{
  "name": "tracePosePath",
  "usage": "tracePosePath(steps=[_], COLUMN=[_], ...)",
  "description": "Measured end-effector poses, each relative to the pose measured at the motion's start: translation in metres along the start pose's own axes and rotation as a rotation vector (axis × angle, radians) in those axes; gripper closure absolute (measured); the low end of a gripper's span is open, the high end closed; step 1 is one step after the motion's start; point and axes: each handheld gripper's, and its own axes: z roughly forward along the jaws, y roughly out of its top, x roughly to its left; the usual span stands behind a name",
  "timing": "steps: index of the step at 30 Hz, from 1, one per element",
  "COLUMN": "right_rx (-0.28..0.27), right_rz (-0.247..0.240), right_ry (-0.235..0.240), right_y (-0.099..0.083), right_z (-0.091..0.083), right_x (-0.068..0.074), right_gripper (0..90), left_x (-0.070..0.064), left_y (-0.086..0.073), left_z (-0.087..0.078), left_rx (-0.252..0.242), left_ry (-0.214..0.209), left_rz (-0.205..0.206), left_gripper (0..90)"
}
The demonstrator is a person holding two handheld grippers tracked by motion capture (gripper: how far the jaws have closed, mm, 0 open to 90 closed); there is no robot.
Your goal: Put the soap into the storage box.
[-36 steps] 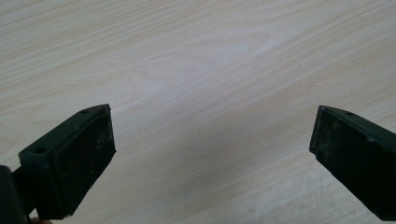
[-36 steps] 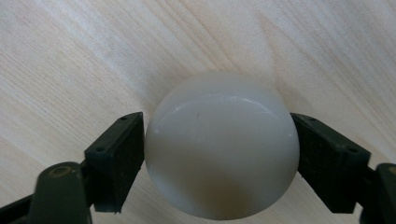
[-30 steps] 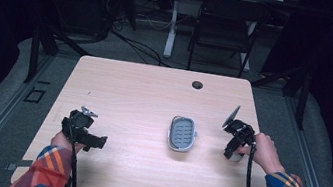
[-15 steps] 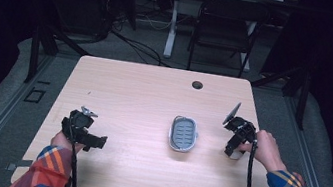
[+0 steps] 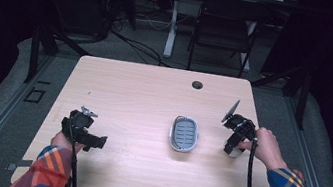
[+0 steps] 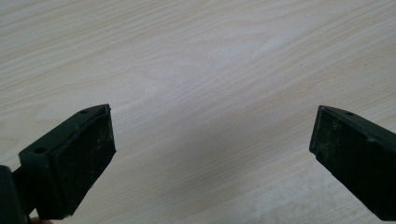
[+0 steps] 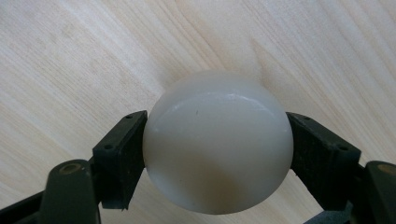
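Right hand-held gripper (image 7: pixel 217 149), as we read it, is clamped across the widest part of a smooth, glossy white rounded object (image 7: pixel 218 142) low over the pale wood surface (image 5: pixel 143 100), probably light, stiff, slippery; left hand-held gripper (image 6: pixel 212 154) gapes wide, empty.

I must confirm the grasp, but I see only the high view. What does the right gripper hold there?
Observer: A smooth white rounded object, pressed between both jaws of the right gripper.
Operator: Is it lifted from the table?
Observer: I cannot tell; the right gripper view shows only wood grain of the table behind it.
Operator: And the left gripper?
Observer: The left gripper has its jaws wide apart, with bare wood between them.
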Motion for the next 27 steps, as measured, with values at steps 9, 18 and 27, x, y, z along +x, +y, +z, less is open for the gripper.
tracePosePath(steps=[9,18,27], right_rx=[0.002,-0.014,-0.017], right_rz=[-0.021,-0.035,-0.065], right_ry=[-0.014,-0.025,-0.042], right_y=[0.004,0.011,0.021], right_z=[-0.007,-0.015,-0.028], right_x=[0.0,0.004,0.01], right_gripper=[24.3,24.3,24.3], left_x=[0.0,0.0,0.0], left_y=[0.0,0.0,0.0], left_z=[0.0,0.0,0.0], left_rx=[0.0,0.0,-0.001], left_ry=[0.002,0.001,0.0], left_rz=[-0.001,-0.003,-0.001], left_gripper=[0.2,0.2,0.2])
